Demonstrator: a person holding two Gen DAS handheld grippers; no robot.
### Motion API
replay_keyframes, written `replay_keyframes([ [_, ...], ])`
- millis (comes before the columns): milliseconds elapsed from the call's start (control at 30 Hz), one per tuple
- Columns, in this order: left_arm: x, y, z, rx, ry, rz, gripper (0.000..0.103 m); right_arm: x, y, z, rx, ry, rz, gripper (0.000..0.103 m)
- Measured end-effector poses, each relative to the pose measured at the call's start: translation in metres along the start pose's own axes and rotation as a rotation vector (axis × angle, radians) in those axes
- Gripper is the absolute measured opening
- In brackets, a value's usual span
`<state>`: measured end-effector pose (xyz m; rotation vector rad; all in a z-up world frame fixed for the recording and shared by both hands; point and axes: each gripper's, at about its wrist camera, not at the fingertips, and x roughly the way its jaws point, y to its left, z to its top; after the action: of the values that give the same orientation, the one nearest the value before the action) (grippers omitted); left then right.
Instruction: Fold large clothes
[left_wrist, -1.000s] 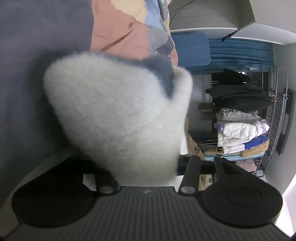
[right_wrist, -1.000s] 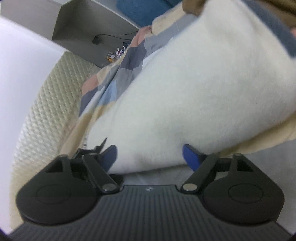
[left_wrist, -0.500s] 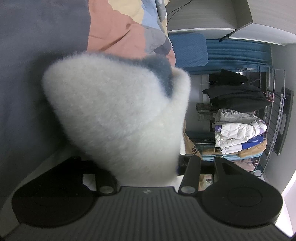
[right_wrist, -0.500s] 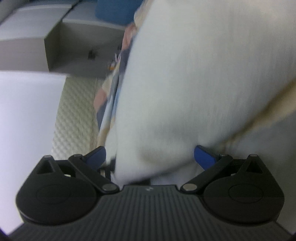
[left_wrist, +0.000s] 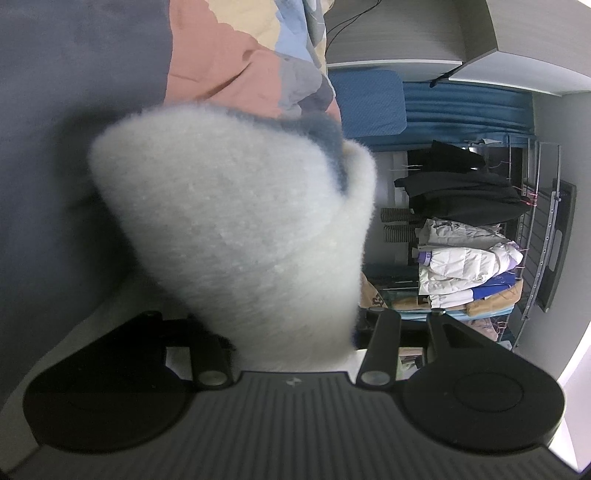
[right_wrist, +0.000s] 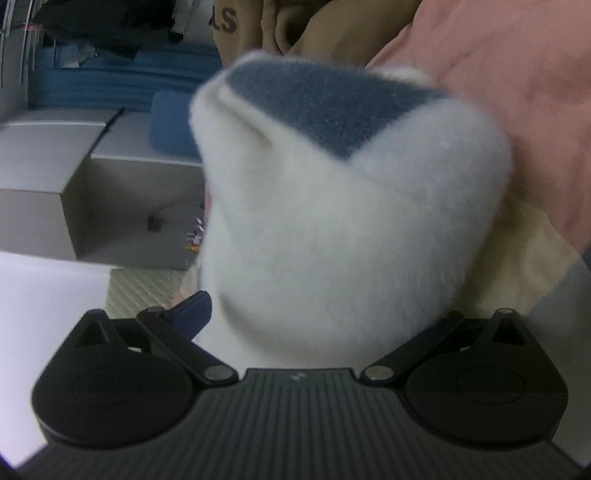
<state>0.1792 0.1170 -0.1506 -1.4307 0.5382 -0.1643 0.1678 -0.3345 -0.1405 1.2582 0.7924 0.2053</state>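
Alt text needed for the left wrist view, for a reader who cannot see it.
A bunched fold of fluffy white fleece garment with a grey-blue patch fills the centre, gripped by the left gripper. Behind it lie a dark grey blanket and a patchwork quilt in pink, cream and blue; a rack of hanging and stacked clothes stands at the right.

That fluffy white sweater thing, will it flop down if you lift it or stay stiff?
Probably floppy: the fluffy white garment bunches into a soft fold where the left gripper pinches it. It looks thick and fuzzy, so likely bulky yet fairly light. The fuzz should stop it slipping, though with the right gripper spread wide around it, that end could sag.
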Motion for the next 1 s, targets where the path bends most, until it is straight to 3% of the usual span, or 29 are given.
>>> replay_keyframes([
  [200,-0.002,0.002,-0.006,0.016,-0.015,0.006,0.054,0.02,0.009,0.001,-0.104,0.036,-0.053,0.103],
  [233,-0.002,0.001,-0.006,0.021,-0.015,0.007,0.054,0.019,0.009,0.002,-0.106,0.036,-0.051,0.097],
  [267,-0.002,0.001,-0.007,0.025,-0.016,0.008,0.054,0.017,0.011,0.001,-0.124,0.032,-0.053,0.083],
  [300,-0.003,0.0,-0.008,0.027,-0.015,0.009,0.054,0.016,0.015,0.001,-0.156,0.027,-0.061,0.077],
  [367,-0.004,-0.001,-0.009,0.033,-0.016,0.008,0.053,0.011,0.025,-0.002,-0.221,0.012,-0.07,0.054],
  [467,-0.008,-0.006,-0.011,0.07,-0.023,0.008,0.053,0.0,0.04,-0.005,-0.283,-0.004,-0.058,0.043],
  [833,-0.046,-0.033,-0.032,0.096,0.003,-0.068,0.052,-0.058,0.073,-0.002,-0.46,-0.016,0.002,0.04],
  [900,-0.05,-0.049,-0.041,0.096,0.015,-0.079,0.052,-0.072,0.081,0.002,-0.475,-0.024,0.025,0.04],
  [1000,-0.05,-0.088,-0.058,0.175,0.051,-0.096,0.052,-0.101,0.094,0.012,-0.497,-0.054,0.058,0.04],
])
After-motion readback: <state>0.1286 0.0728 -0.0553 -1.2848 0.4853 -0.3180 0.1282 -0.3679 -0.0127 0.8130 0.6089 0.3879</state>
